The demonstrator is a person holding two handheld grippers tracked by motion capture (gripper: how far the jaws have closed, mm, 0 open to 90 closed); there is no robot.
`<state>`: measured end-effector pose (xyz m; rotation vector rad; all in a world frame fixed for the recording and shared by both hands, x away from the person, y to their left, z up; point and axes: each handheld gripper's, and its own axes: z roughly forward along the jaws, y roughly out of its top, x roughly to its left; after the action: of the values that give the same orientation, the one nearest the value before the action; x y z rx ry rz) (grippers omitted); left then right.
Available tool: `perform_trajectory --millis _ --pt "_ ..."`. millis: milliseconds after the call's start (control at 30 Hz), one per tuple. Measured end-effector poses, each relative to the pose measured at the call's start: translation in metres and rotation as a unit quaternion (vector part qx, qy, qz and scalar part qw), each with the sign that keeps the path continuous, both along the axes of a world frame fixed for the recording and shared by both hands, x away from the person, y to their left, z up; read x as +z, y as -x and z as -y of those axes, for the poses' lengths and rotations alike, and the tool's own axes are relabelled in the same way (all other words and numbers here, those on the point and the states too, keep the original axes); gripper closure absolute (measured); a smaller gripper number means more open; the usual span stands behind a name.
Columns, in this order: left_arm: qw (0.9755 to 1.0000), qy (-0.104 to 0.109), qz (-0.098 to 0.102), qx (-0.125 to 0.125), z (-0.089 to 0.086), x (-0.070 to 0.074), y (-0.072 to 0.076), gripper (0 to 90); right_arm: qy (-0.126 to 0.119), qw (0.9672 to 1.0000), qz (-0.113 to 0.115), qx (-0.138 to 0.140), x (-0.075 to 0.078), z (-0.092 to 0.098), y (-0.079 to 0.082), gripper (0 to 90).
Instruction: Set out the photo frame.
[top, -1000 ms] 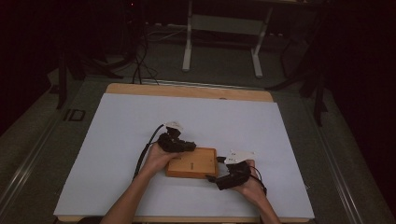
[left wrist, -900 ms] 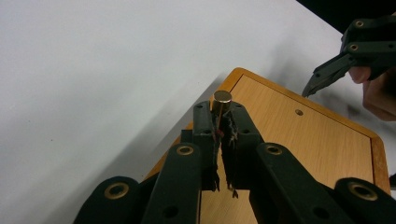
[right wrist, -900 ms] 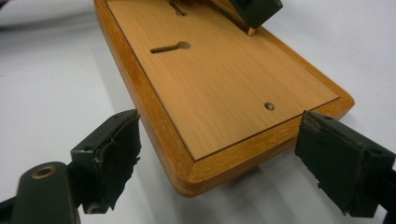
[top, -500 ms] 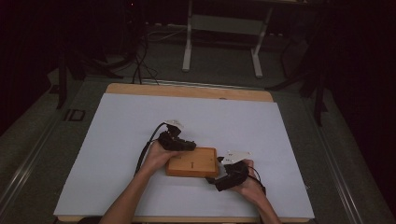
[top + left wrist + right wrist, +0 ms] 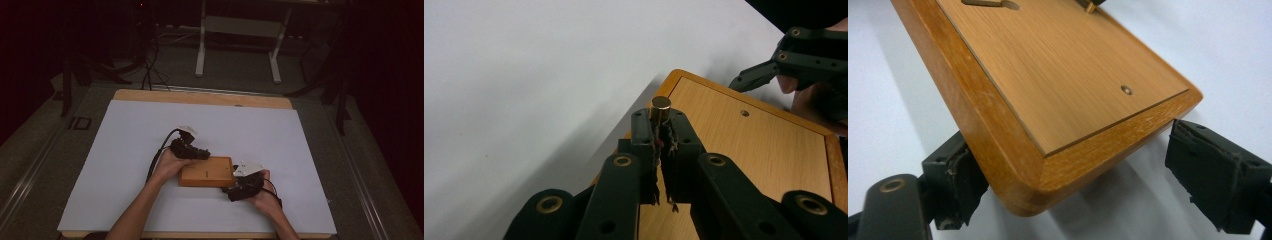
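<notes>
A flat wooden board point(image 5: 207, 171) lies on the white table near the front. In the left gripper view the board point(image 5: 744, 150) has a small hole, and my left gripper point(image 5: 660, 120) is shut on a short brass peg point(image 5: 660, 103) over the board's left edge. From above, the left gripper point(image 5: 202, 154) rests on the board's far left corner. My right gripper point(image 5: 231, 191) sits at the board's near right corner. Seen from the right gripper point(image 5: 1078, 165), its jaws straddle that corner of the board point(image 5: 1063, 65): one pad is at the side, the other stands apart.
The white sheet point(image 5: 125, 150) covers a wooden table whose far edge point(image 5: 200, 97) shows. Beyond it lie cables and a metal stand's legs point(image 5: 202, 50) on a dark floor. The table's front edge runs just below both forearms.
</notes>
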<state>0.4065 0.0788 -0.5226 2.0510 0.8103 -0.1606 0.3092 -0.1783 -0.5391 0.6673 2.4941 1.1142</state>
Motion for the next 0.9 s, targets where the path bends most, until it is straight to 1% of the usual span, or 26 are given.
perform_trajectory --millis 67,200,267,367,433,500,700,767,833,900 --pt "1.0 -0.003 0.005 0.001 0.001 0.001 0.001 85.0 -0.002 1.0 0.004 -0.002 0.001 0.0 0.001 13.8" --pt "0.9999 -0.006 0.008 0.004 0.001 0.002 0.002 85.0 -0.003 0.9997 0.026 -0.001 0.004 -0.002 0.003 14.9" --pt "0.9999 -0.006 0.009 0.004 0.002 0.002 0.002 85.0 -0.007 0.9995 0.03 -0.004 0.005 -0.004 0.004 15.1" --pt "0.9999 -0.005 0.01 0.002 0.002 0.002 0.003 85.0 -0.002 0.9993 0.038 0.001 0.007 -0.005 0.006 15.5" --pt "0.9999 -0.009 0.01 0.0 0.002 0.003 0.004 85.1 -0.007 0.9992 0.04 0.004 0.008 -0.004 0.006 15.9" --pt "1.0 -0.006 0.003 -0.003 0.001 0.002 0.004 85.1 -0.005 0.9991 0.042 0.004 0.009 -0.003 0.006 17.0" --pt "0.9997 0.008 -0.016 -0.019 0.0 0.0 0.005 84.8 -0.017 0.9988 0.046 0.006 0.012 0.003 0.007 20.9" --pt "0.9996 0.011 -0.016 -0.022 0.0 -0.001 0.004 84.6 -0.018 0.9987 0.047 0.007 0.013 0.003 0.008 21.2" --pt "0.9996 0.009 -0.012 -0.023 0.0 -0.001 0.004 84.0 -0.021 0.9986 0.049 0.008 0.014 0.004 0.007 21.6" --pt "0.9998 0.001 -0.001 -0.022 0.001 0.0 0.005 82.8 -0.026 0.9985 0.047 0.008 0.015 0.004 0.006 22.3"
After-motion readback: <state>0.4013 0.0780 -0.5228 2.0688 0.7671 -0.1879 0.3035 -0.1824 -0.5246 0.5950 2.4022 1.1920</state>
